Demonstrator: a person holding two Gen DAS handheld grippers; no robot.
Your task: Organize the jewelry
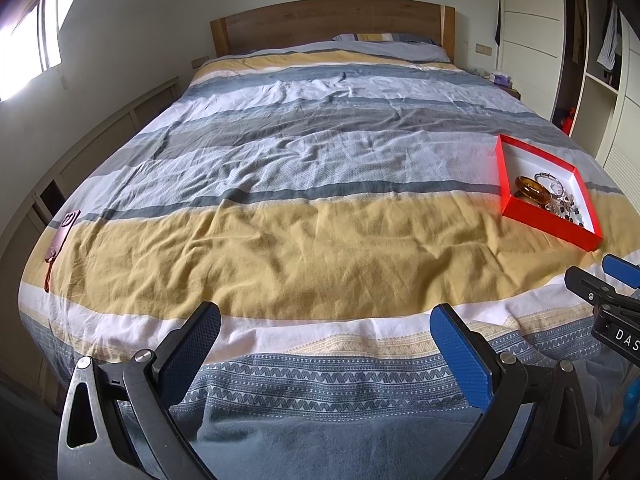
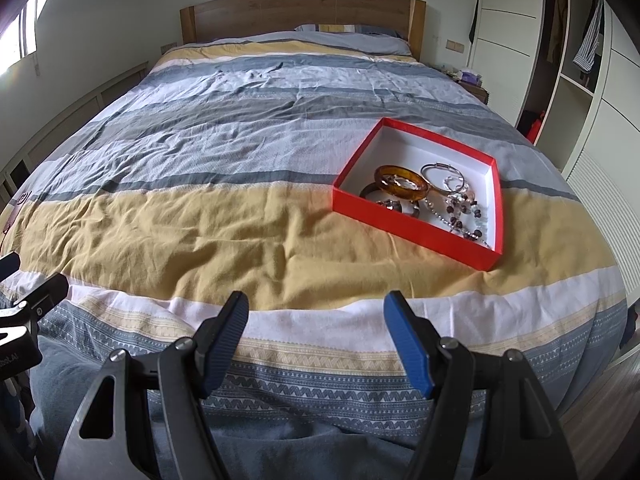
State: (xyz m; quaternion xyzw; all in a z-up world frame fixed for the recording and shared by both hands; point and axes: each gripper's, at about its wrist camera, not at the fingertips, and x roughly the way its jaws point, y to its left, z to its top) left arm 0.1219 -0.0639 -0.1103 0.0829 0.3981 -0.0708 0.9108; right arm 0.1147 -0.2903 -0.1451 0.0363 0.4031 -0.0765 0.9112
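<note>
A shallow red box (image 2: 408, 227) with a white inside lies on the bed's right side; it also shows in the left wrist view (image 1: 544, 224). In it lie an amber bangle (image 2: 402, 184), a silver bangle (image 2: 442, 172), a dark ring-shaped piece (image 2: 370, 191) and a beaded necklace (image 2: 464, 212). The amber bangle (image 1: 532, 189) shows in the left wrist view too. My left gripper (image 1: 326, 316) is open and empty at the foot of the bed. My right gripper (image 2: 316, 306) is open and empty, well short of the box.
The striped quilt (image 1: 304, 168) covers the whole bed, with a wooden headboard (image 2: 300, 12) at the far end. A pink phone case with a strap (image 1: 64, 228) lies at the bed's left edge. Wardrobes (image 2: 580, 80) stand on the right, a window (image 1: 28, 44) on the left.
</note>
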